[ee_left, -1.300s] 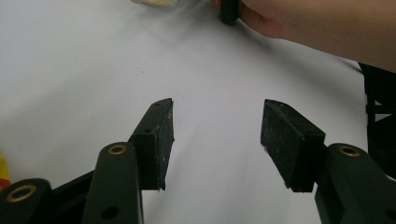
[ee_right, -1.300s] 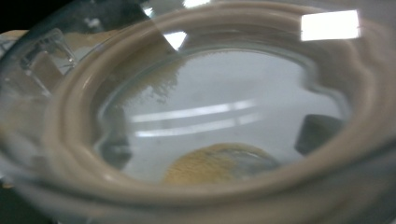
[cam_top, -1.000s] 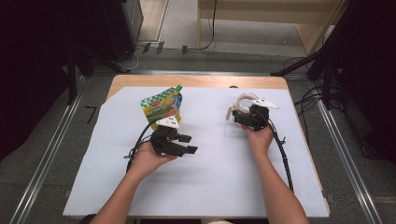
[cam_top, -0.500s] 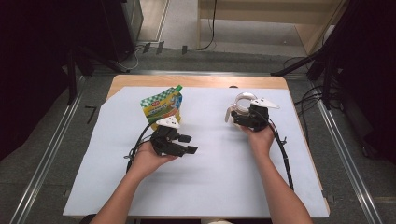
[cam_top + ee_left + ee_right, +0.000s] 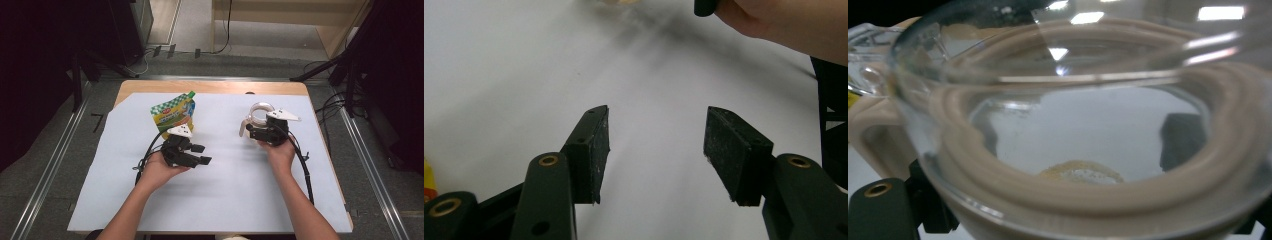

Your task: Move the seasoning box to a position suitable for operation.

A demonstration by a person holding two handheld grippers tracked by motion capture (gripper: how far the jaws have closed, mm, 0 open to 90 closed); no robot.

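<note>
At the near side of the white-covered table (image 5: 215, 200), the left gripper (image 5: 202, 154) is hovering with jaws spread and empty. Farther right, the right gripper (image 5: 248, 129) is clamping a clear glass jug (image 5: 260, 114), while a green-checked pouch (image 5: 172, 112) is lying beyond.

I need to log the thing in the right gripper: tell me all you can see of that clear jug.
The clear jug looks like glass or plastic, round, with a beige band around it and a beige handle at its side. The right gripper holds it between its jaws at the table's far right, beside the white sheet's edge. It looks empty.
</note>
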